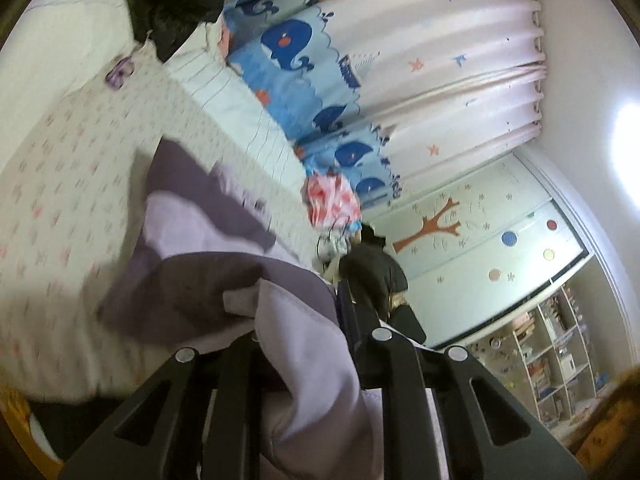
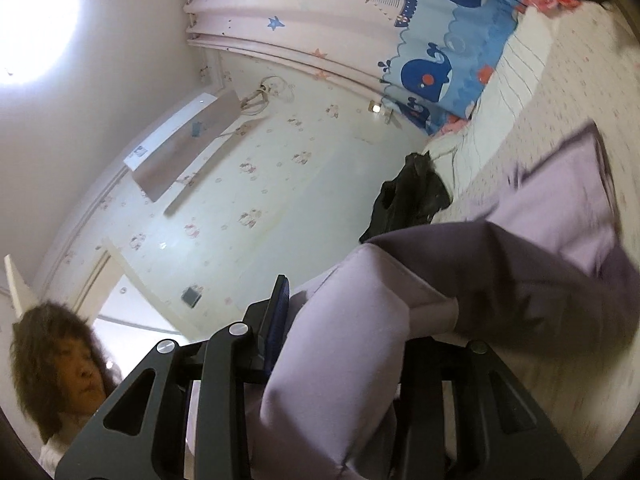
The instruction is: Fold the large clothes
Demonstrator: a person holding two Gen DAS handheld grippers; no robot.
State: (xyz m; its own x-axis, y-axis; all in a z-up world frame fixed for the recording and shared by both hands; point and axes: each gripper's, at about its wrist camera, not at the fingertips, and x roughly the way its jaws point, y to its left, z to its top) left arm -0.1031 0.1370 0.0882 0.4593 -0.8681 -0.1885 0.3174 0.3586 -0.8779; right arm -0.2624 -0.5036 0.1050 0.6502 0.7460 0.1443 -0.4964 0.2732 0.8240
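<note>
Lilac garment (image 1: 208,240) draped over the bed (image 1: 60,184), its near edge lifted. Left gripper (image 1: 304,320) with jaws clamped tight on one fold; right gripper (image 2: 360,312) with jaws narrow, pinching another fold of the lilac garment (image 2: 560,216). Black clothing (image 2: 408,196) heaped at the bed's far side, whale-print curtain (image 1: 292,44) behind. Only in the left view: bookshelf (image 1: 552,352), tree-painted wardrobe (image 1: 480,240). Only in the right view: air conditioner (image 2: 180,148), a person (image 2: 52,364) near left.
</note>
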